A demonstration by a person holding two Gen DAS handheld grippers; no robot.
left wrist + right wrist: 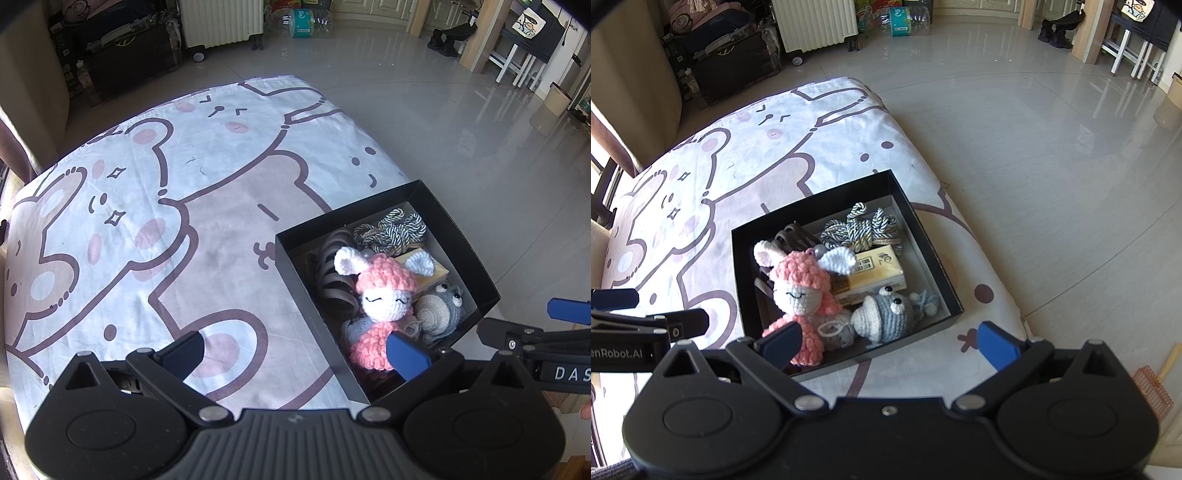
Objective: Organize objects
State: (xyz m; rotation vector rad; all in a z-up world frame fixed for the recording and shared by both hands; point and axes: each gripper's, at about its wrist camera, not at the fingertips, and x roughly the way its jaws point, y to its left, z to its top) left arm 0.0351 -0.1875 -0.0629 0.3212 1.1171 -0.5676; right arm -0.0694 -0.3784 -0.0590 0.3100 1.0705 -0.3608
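One black box (925, 236) sits on the cartoon-print cloth (701, 177), holding, left to right, one dark claw hair clip (790, 232), one pink crocheted bunny (798, 288), one striped rope bundle (860, 225), one tissue pack (875, 273) and one grey crocheted toy (890, 317). Both the left gripper (295, 354) and the right gripper (886, 343) are spread wide and empty, above the box's near edge.

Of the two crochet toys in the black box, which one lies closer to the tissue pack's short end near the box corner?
The small grey toy with bulging eyes; the pink doll lies at the opposite end.
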